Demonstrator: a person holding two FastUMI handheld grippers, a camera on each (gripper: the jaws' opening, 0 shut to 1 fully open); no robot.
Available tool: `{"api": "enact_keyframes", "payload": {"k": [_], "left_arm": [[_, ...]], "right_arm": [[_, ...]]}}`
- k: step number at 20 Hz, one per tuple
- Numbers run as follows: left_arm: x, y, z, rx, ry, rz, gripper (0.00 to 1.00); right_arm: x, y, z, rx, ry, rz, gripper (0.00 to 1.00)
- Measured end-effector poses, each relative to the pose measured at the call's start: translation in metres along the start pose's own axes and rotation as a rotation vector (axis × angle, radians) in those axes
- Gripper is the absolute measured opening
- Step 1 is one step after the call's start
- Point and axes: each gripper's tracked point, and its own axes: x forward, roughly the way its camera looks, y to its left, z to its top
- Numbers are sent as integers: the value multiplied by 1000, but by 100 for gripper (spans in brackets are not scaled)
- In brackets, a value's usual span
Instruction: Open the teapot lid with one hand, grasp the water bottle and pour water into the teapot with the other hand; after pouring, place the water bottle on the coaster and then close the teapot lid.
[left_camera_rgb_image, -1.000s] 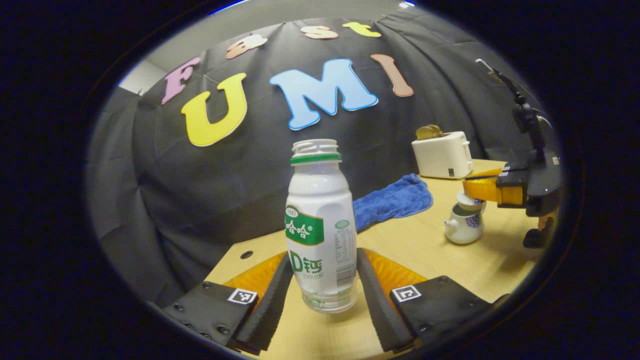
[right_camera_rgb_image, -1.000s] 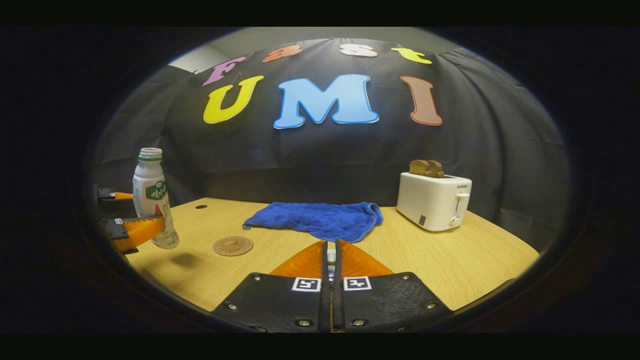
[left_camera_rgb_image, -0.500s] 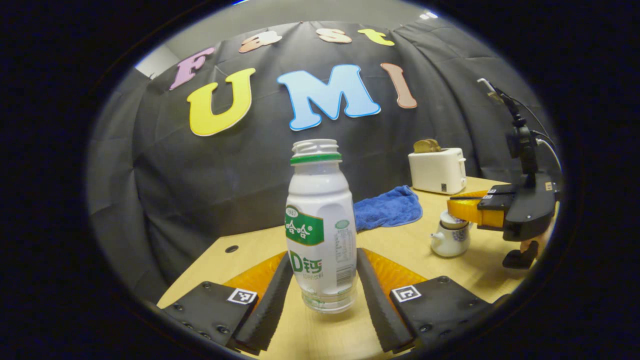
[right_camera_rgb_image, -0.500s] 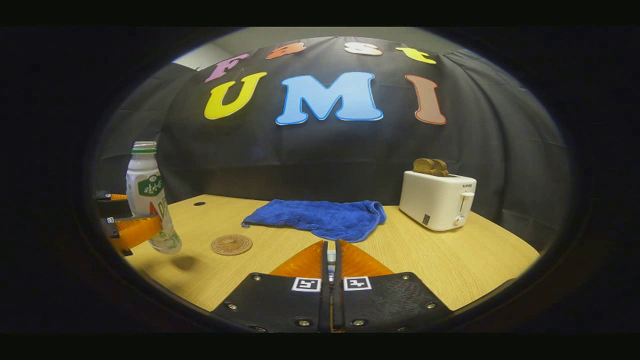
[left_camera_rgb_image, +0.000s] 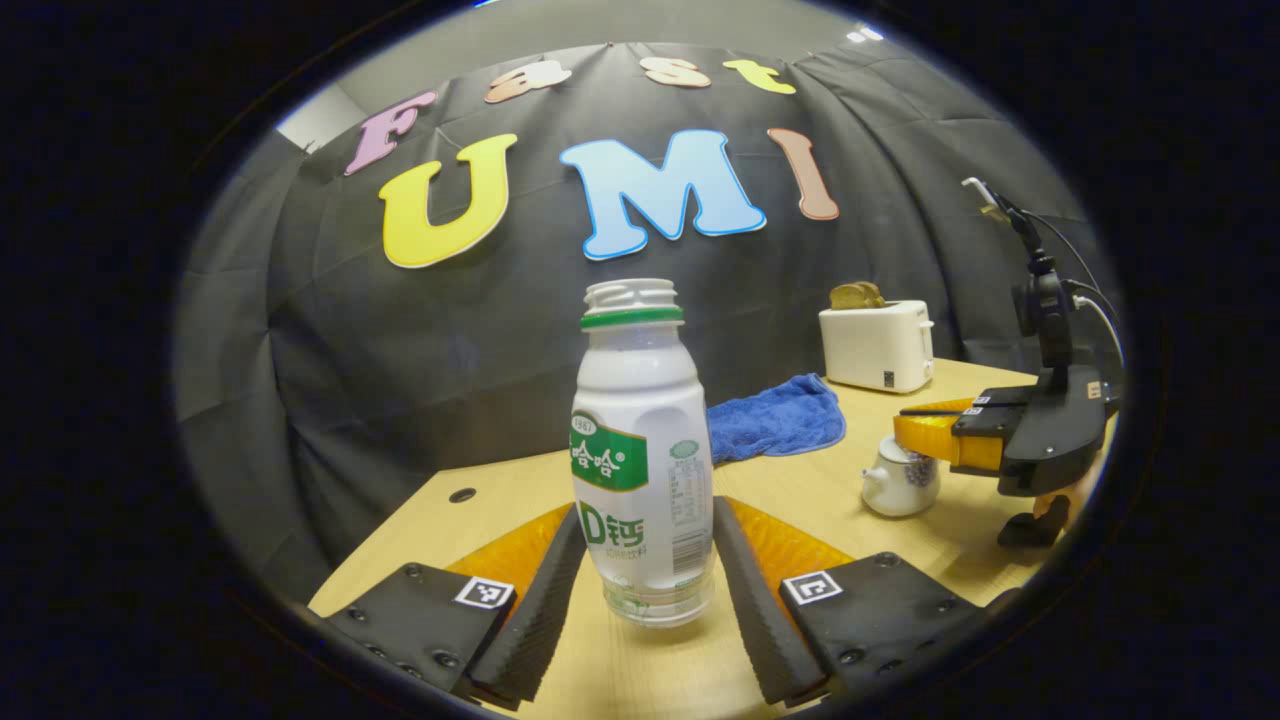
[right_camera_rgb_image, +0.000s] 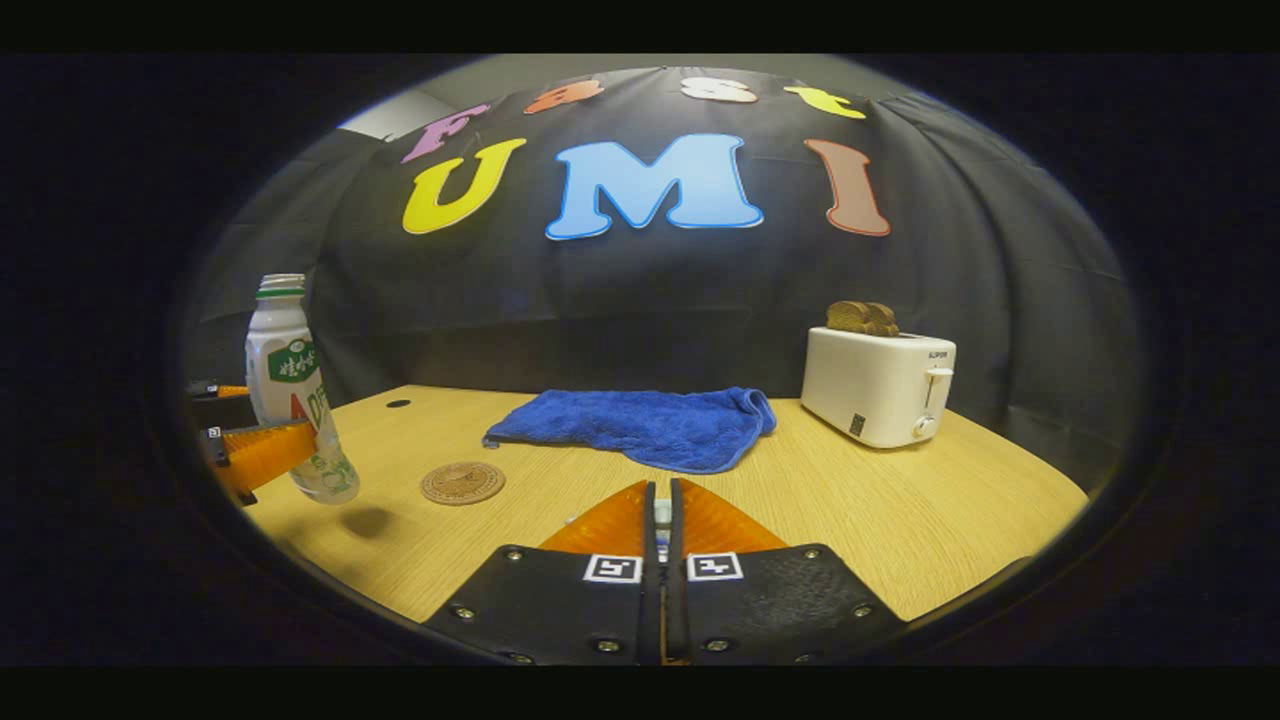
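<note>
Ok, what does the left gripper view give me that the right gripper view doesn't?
Left gripper view: the teapot on the table, with the right gripper just above it. Right gripper view: the round coaster, with nothing on it. Both: the water bottle clamped in the left gripper, the blue towel and the toaster with bread in it.

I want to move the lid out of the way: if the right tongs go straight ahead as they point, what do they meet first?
Probably the blue towel, lying straight ahead of the right tongs; if they pass above it, the black cloth wall comes next.
</note>
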Motion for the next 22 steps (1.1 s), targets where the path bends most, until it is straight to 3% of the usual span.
{"api": "enact_keyframes", "payload": {"k": [3,4,5,6,7,8,10,11,12,13,15,16,17,18,19,22], "left_arm": [[0,-1,-1,-5,4,-1,89],[0,-1,-1,-7,6,-1,89],[1,0,-2,-10,8,-1,89],[1,0,-3,-13,10,-1,89],[1,-1,-3,-16,13,-2,89],[0,0,-3,-19,15,-2,88],[1,-1,-4,-27,17,-2,88],[2,-1,-4,-33,17,-2,88],[2,-1,-3,-39,14,0,88],[4,0,-3,-47,11,0,88],[10,1,-2,-67,10,-3,88],[13,2,0,-80,8,-4,88],[16,2,0,-95,5,-8,77],[20,1,1,-107,3,-11,77],[24,3,0,-118,4,-12,89],[37,4,-1,-148,7,-19,88]], "right_arm": [[-2,0,0,-6,-3,1,7],[-2,0,0,-5,-5,2,28],[-3,-1,-1,-4,-4,-2,10],[-3,-2,-1,-2,-7,-5,0],[-5,-3,0,3,-6,-5,15],[-4,-5,-1,3,-7,-15,15],[-5,-8,-2,8,-10,-20,31],[-6,-8,-2,13,-9,-16,19],[-7,-8,-2,13,-9,-19,35],[-9,-7,-1,12,-8,-11,26],[-6,-1,-5,13,2,8,73],[-6,0,-5,10,4,12,74],[-7,0,-3,5,-2,12,74],[-9,1,-1,0,-12,14,77],[-11,0,2,-4,-20,10,85],[-14,-3,7,-10,-47,0,88]]}}
